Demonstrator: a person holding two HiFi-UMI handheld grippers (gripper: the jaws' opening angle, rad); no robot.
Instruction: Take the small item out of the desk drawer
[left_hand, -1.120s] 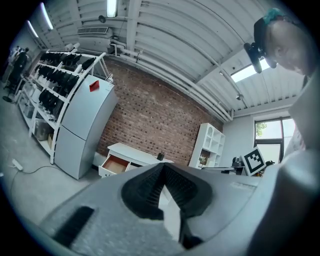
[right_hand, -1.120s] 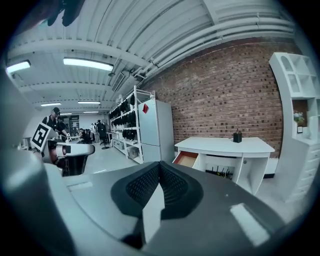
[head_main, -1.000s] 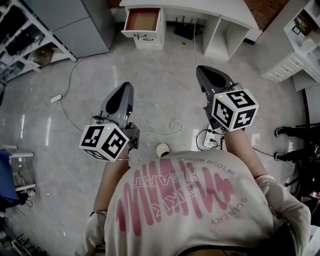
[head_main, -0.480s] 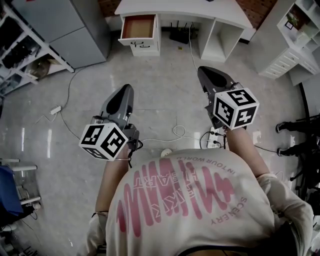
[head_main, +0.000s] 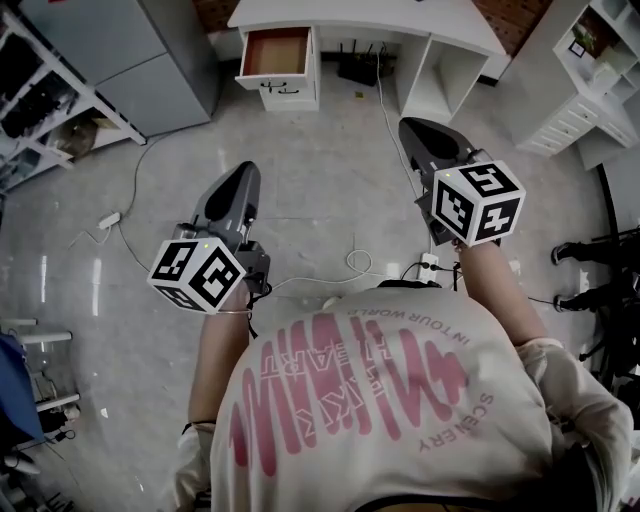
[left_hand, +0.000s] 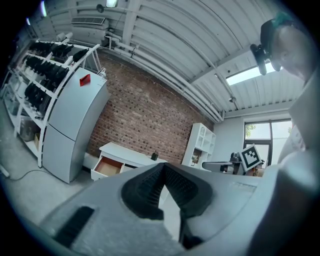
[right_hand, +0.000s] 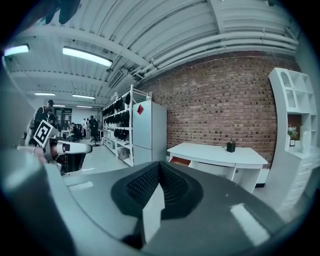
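A white desk (head_main: 400, 12) stands at the far end of the floor, and its left drawer (head_main: 277, 52) is pulled out, showing a brown inside. I cannot make out any small item in it from here. Both grippers are held in the air over the floor, well short of the desk. My left gripper (head_main: 238, 180) points toward the drawer with its jaws shut on nothing. My right gripper (head_main: 425, 135) is shut and empty too. The drawer (left_hand: 109, 166) shows past my left gripper (left_hand: 163, 167), and the desk (right_hand: 220, 152) past my right gripper (right_hand: 159, 165).
A tall grey cabinet (head_main: 150, 60) stands left of the desk, with a storage rack (head_main: 40, 90) beside it. White shelves (head_main: 590, 90) are at the right. Cables and a power strip (head_main: 425, 268) lie on the floor. Someone's feet (head_main: 590, 262) show at the right edge.
The desk and drawer have shifted slightly in the head view as I walk. The left gripper has drifted a little left and the right a little up. Both stay shut.
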